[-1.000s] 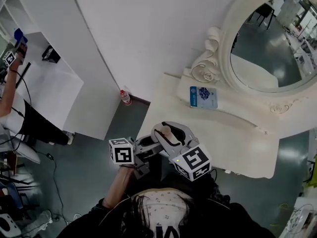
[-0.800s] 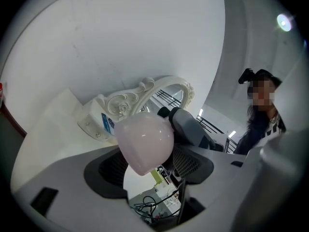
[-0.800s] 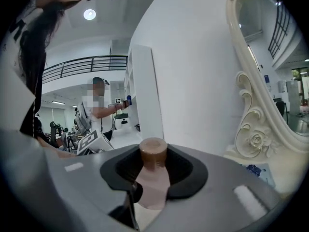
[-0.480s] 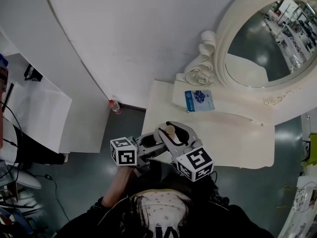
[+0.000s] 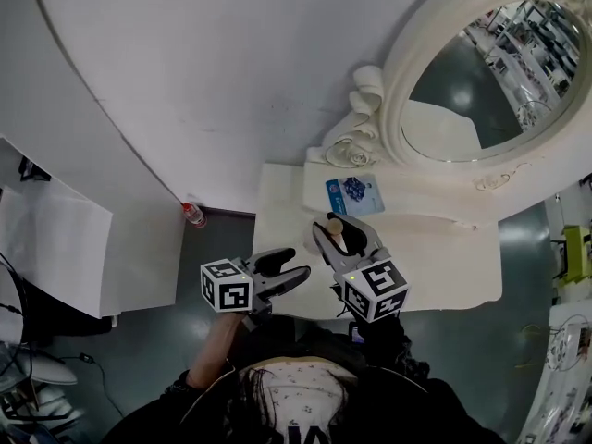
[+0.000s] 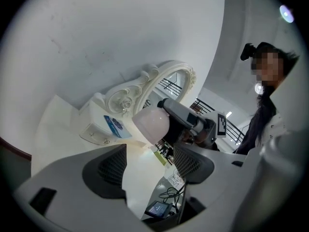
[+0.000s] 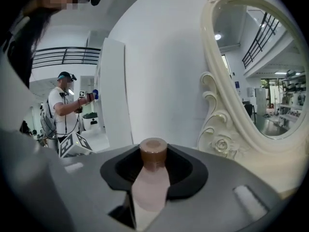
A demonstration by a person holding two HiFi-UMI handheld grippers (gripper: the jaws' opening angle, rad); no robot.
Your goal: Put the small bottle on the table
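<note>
Pale pink with a brown cap, the small bottle (image 5: pixel 334 227) sits clamped between the jaws of the right tongs (image 5: pixel 344 240), cap pointing away from the hand; the right gripper view shows both pads pressed against its body. It is held in the air over the front left part of the cream-white counter (image 5: pixel 444 266), not resting on it. The left tongs (image 5: pixel 282 268) hover just beside them at the counter's front edge, jaws spread apart with nothing between. At the back of the counter stands an ornate oval mirror (image 5: pixel 481 81), and a blue packet (image 5: pixel 350 193) lies on the raised ledge at its foot. A red-capped bottle (image 5: pixel 192 215) stands on the floor by the wall.
</note>
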